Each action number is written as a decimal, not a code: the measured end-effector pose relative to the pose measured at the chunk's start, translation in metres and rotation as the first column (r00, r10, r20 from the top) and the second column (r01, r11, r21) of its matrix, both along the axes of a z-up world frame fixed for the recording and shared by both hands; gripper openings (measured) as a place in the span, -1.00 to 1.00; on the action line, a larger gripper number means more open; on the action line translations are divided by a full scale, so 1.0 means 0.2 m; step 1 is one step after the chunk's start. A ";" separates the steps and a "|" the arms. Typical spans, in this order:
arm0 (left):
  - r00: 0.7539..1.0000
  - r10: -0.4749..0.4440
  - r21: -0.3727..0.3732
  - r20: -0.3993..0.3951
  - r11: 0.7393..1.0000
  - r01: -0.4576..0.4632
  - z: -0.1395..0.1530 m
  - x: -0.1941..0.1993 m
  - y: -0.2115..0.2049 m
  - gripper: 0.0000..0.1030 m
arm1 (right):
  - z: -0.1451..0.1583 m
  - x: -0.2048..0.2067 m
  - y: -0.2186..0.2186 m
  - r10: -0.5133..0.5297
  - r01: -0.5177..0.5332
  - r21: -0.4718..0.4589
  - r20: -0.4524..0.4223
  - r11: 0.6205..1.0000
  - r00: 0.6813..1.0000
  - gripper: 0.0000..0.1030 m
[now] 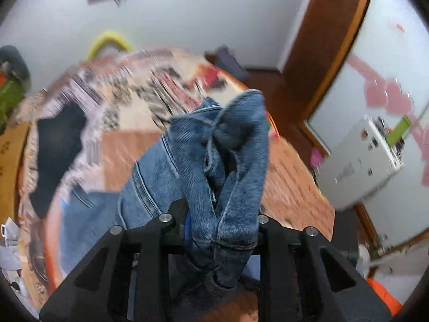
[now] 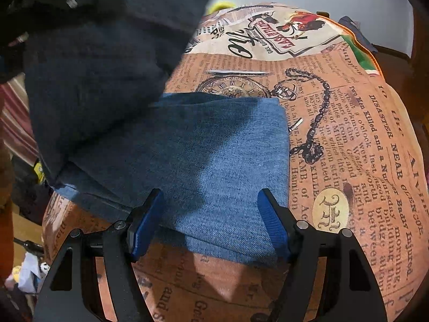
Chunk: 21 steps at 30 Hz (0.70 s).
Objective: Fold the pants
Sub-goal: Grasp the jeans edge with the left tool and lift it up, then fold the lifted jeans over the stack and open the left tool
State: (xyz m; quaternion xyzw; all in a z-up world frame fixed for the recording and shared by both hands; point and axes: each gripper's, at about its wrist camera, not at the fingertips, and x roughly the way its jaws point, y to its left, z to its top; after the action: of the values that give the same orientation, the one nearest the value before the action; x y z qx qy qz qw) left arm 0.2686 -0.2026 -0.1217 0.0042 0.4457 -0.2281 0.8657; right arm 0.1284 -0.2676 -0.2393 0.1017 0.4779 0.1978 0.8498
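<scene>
Now left claw [image 1: 214,230] pinches jeans [image 1: 230,161] — lifted.

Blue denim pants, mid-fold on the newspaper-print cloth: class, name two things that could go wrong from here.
1. The left gripper pinches a thick, twisted bunch of the blue denim pants near their hem; it may slip out or land crooked.
2. The right gripper hangs open over the flat folded part, pinning nothing, so a pull could drag that layer across the newspaper-print cloth.
</scene>
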 end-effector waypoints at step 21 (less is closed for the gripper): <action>0.983 0.117 0.166 0.140 0.976 -0.139 0.08 0.16 0.38 0.91 | 0.03 -0.12 -0.08 -0.055 0.055 -0.003 -0.020 0.998 0.998 0.36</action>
State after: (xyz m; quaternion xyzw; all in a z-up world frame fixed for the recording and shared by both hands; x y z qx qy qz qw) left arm 0.3002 -0.1257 -0.1055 0.0664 0.4064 -0.1308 0.9018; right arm 0.1045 -0.2838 -0.2335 0.1156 0.4835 0.1726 0.8503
